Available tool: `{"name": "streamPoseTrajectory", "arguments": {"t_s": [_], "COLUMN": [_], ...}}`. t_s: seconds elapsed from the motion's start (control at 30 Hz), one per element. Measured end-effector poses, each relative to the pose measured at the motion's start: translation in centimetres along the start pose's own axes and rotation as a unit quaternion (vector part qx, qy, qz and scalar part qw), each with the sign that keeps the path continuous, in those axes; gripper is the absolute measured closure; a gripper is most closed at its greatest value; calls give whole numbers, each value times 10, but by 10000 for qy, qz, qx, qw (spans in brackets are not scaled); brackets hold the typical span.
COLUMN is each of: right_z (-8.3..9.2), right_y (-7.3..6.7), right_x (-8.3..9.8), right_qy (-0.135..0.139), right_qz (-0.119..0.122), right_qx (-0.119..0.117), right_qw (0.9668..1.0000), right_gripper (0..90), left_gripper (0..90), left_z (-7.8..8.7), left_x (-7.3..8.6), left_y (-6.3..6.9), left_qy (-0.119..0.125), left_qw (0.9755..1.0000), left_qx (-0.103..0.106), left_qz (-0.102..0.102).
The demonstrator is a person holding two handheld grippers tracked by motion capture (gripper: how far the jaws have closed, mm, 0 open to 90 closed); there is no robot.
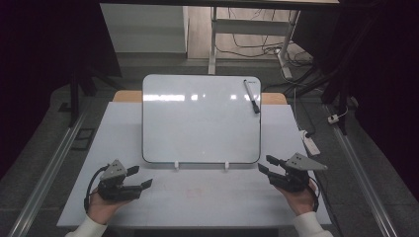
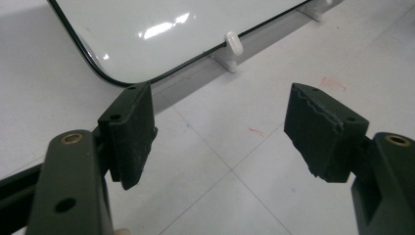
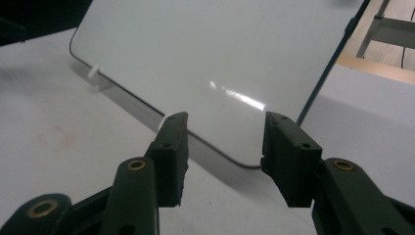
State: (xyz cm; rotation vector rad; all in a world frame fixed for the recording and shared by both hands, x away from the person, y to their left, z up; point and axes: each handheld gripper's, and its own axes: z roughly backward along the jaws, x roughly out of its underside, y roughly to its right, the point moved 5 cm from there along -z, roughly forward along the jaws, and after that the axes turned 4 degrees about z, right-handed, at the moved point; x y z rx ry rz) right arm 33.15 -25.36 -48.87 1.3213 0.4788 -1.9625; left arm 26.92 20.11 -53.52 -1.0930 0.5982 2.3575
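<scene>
Both hand-held grippers empty, jaws apart, near whiteboard (image 1: 200, 123).

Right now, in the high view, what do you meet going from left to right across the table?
Left tongs → whiteboard propped on its small white feet → black marker on the board's upper right corner → right tongs. Both tongs are open and empty, resting over the white table below the board.

A white whiteboard (image 1: 197, 121) with black edging stands on a pale grey table (image 1: 123, 128).
</scene>
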Motion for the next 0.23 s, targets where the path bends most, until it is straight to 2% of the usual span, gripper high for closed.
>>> {"name": "streamPoseTrajectory", "arguments": {"t_s": [0.23], "right_z": [1], "right_y": [2], "right_x": [16], "right_qy": [-97], "right_qz": [6], "right_qx": [34], "right_qw": [9999], "right_gripper": [521], "left_gripper": [275], "left_z": [-1], "left_x": [0], "left_y": [3], "left_qy": [-9], "left_qw": [10000], "left_qx": [24], "left_qz": [-42]}}
